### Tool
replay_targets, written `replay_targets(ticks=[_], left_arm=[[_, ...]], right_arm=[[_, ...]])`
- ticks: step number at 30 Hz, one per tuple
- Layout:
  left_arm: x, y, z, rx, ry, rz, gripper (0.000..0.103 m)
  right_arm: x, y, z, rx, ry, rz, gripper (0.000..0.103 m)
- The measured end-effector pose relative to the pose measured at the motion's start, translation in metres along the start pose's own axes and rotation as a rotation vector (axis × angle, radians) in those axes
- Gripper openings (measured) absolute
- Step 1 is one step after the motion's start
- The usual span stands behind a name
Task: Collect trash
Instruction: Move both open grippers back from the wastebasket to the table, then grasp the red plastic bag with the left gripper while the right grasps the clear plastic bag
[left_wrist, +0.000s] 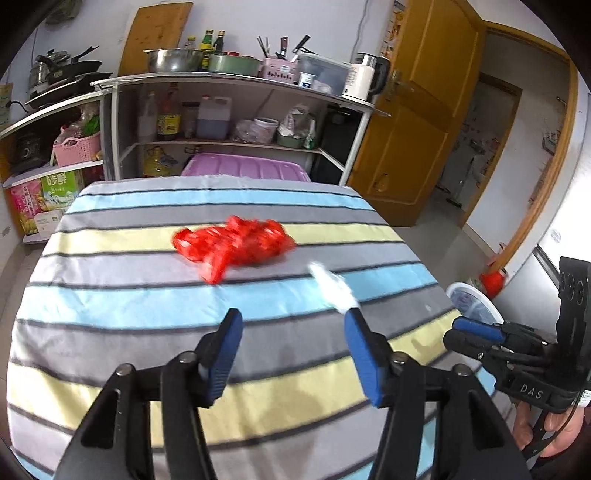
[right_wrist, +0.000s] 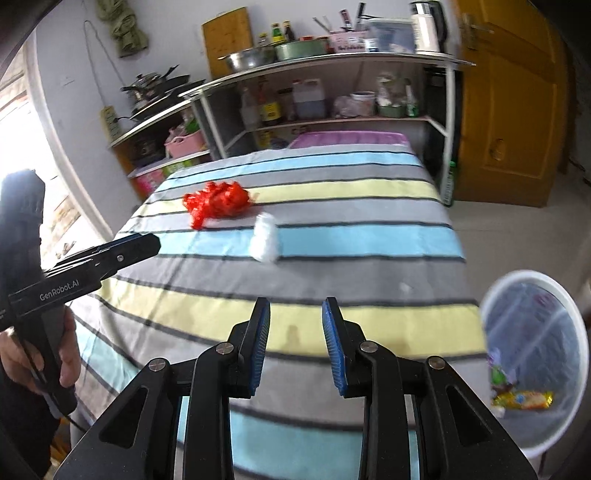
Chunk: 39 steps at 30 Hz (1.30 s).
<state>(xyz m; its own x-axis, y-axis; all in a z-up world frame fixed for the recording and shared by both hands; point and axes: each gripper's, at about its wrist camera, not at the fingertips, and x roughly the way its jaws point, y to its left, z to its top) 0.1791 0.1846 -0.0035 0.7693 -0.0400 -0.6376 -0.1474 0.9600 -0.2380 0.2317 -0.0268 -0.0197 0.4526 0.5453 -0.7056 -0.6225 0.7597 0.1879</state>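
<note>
white scrap (right_wrist: 264, 238) blurred, perhaps tissue

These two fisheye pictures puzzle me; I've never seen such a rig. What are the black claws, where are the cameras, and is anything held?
A person holds a black two-finger gripper in each hand; a camera on each looks along its fingers. One picture comes from the left gripper, the other from the right gripper. Both stand open and hold nothing. On the striped tablecloth lie a crumpled red plastic bag and a crumpled white tissue. Beside the table stands a white wastebasket with wrappers inside.
</note>
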Motion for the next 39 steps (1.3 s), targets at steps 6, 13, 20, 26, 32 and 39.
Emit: replay_targets(ticks=[6, 13, 20, 26, 32, 39], left_arm=[[0.014, 0.024, 0.022, 0.025, 0.0, 0.029, 0.063], [0.041, 0.053, 0.052, 0.036, -0.017, 0.032, 0.073], [0.08, 0.069, 0.07, 0.059, 0.018, -0.025, 0.077], [0.103, 0.068, 0.066, 0.122, 0.085, -0.09, 0.077], [0.111, 0.059, 0.054, 0.189, 0.123, -0.091, 0.077], [0.112, 0.045, 0.045, 0.237, 0.146, -0.027, 0.048]], right_arm=[[0.034, 0.02, 0.018, -0.043, 0.022, 0.019, 0.04], [0.067, 0.026, 0.034, -0.056, 0.042, 0.017, 0.041], [0.092, 0.021, 0.046, -0.049, 0.062, 0.007, 0.043], [0.112, 0.019, 0.049, -0.041, 0.099, -0.021, 0.042], [0.114, 0.017, 0.044, -0.039, 0.104, -0.024, 0.031], [0.101, 0.011, 0.041, -0.01, 0.073, -0.018, 0.03]])
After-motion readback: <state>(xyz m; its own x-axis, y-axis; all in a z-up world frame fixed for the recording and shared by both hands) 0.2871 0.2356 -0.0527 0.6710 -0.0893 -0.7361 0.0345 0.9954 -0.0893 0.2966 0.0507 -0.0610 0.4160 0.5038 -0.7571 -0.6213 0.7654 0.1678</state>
